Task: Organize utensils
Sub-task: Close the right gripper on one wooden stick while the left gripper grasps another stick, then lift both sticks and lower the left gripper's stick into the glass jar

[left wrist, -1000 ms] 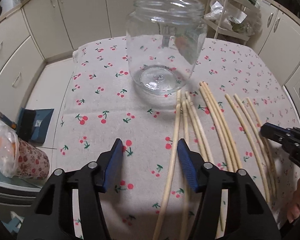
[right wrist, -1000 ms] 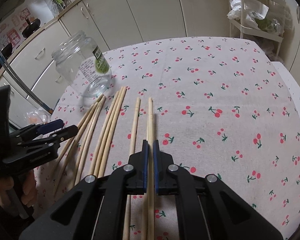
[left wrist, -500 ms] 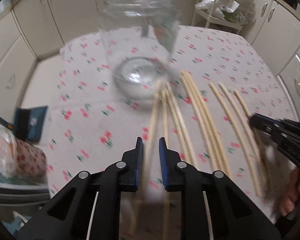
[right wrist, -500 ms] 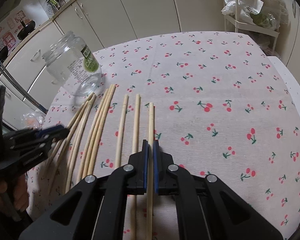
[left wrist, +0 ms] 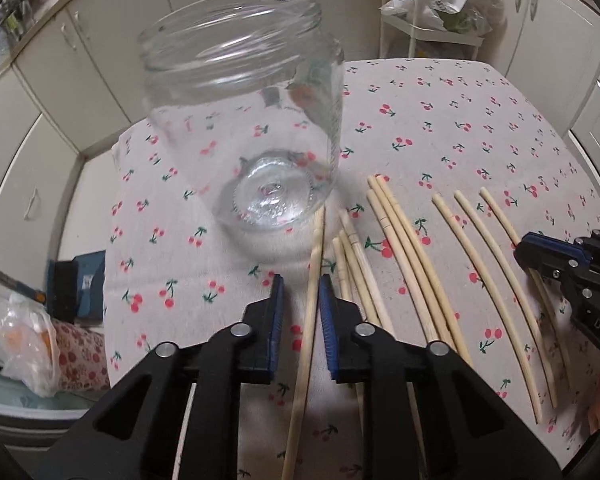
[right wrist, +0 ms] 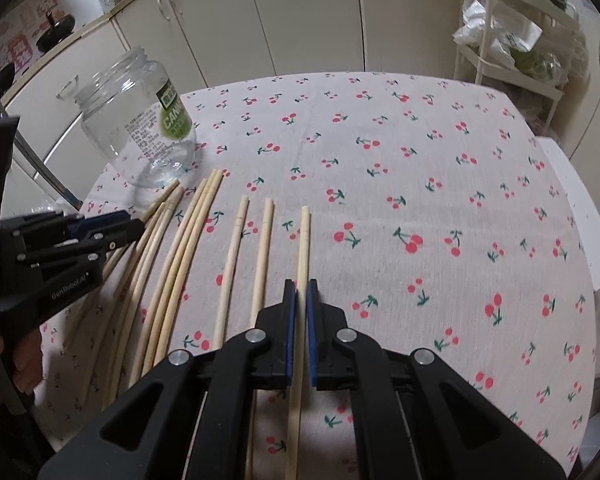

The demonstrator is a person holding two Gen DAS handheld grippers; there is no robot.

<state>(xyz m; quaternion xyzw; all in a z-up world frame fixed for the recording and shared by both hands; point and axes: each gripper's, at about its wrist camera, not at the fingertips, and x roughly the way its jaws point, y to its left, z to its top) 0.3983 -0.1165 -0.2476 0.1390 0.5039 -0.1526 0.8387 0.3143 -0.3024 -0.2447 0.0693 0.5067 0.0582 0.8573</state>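
A clear glass jar [left wrist: 252,120] stands upright on the cherry-print cloth [left wrist: 440,128], with several pale wooden chopsticks [left wrist: 404,256] lying beside it. My left gripper [left wrist: 302,284] straddles the leftmost chopstick [left wrist: 314,256], whose far tip touches the jar's base. Its jaws are closing; the right pad meets the stick and a strip of cloth shows at the left pad. My right gripper [right wrist: 298,286] is shut on the rightmost chopstick [right wrist: 305,240], which lies flat. The right wrist view shows the jar [right wrist: 136,128] and left gripper [right wrist: 138,226] at left. The left wrist view shows the right gripper [left wrist: 520,246] at right.
Cream cabinets [right wrist: 300,12] ring the table. A white wire rack [right wrist: 512,52] with bags stands beyond the far right corner. A plastic bag [left wrist: 24,336] and a blue box [left wrist: 80,280] sit below the table's left edge. A hand [right wrist: 4,356] holds the left gripper.
My left gripper slid right over the leftmost chopstick and nearer the jar, and its jaws narrowed from wide apart to a slim gap. The right gripper stayed shut on its chopstick.
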